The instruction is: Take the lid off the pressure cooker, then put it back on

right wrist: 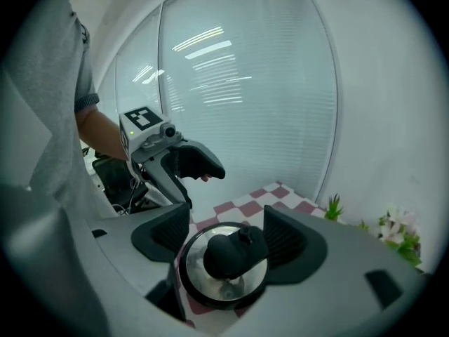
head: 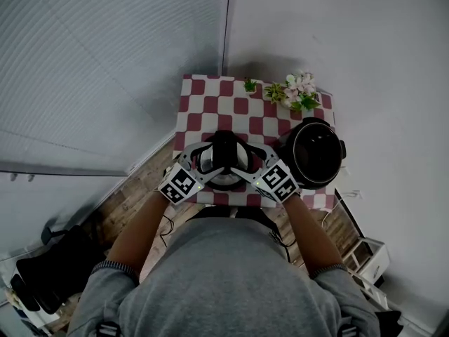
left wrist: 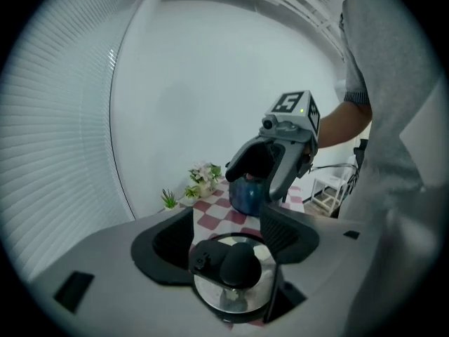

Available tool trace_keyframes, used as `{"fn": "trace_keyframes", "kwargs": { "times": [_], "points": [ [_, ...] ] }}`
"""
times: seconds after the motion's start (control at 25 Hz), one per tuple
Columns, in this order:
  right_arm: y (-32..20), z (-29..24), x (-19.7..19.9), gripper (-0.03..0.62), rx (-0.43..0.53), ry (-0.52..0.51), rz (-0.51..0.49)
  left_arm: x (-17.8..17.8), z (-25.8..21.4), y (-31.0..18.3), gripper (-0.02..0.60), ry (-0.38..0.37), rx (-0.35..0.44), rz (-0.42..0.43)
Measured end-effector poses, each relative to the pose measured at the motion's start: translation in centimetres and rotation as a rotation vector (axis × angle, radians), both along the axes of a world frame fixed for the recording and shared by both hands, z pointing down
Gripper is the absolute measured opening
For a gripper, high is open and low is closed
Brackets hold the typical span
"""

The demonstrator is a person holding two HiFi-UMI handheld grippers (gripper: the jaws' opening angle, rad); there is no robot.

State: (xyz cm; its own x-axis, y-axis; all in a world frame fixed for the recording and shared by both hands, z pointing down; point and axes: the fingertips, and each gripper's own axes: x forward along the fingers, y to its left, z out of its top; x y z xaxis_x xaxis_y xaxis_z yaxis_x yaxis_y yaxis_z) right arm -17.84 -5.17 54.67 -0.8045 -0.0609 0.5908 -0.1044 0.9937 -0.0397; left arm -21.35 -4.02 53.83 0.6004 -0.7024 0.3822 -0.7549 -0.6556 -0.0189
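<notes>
One lid (head: pixel 223 161) under left gripper (left wrist: pixel 226 239) and right gripper (right wrist: pixel 226 237); both jaws wide, unclamped. One open pot (head: pixel 317 153) right of right gripper. Three plants (head: pixel 302 93) beyond, bench (head: pixel 242 106) far edge.

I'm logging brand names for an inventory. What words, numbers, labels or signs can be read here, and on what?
No readable words or numbers anywhere.
Black-and-white square markers, not text: on the left cube and right cube.
Lid, cooker pot: no label visible.

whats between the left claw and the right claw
The pressure cooker lid sits between the left claw and right claw, plain in the head view.
</notes>
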Motion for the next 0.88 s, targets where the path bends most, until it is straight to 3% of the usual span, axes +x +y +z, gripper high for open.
{"fn": "trace_keyframes", "kwargs": {
  "times": [0.56, 0.88],
  "points": [
    [0.8, 8.9, -0.8, 0.345, 0.004, 0.322, -0.21, 1.5, 11.2, -0.8, 0.322, -0.354, -0.214, 0.231],
    [0.8, 14.2, -0.7, 0.345, 0.048, 0.502, -0.351, 2.0, 15.4, -0.8, 0.322, -0.432, -0.325, 0.296]
  ]
}}
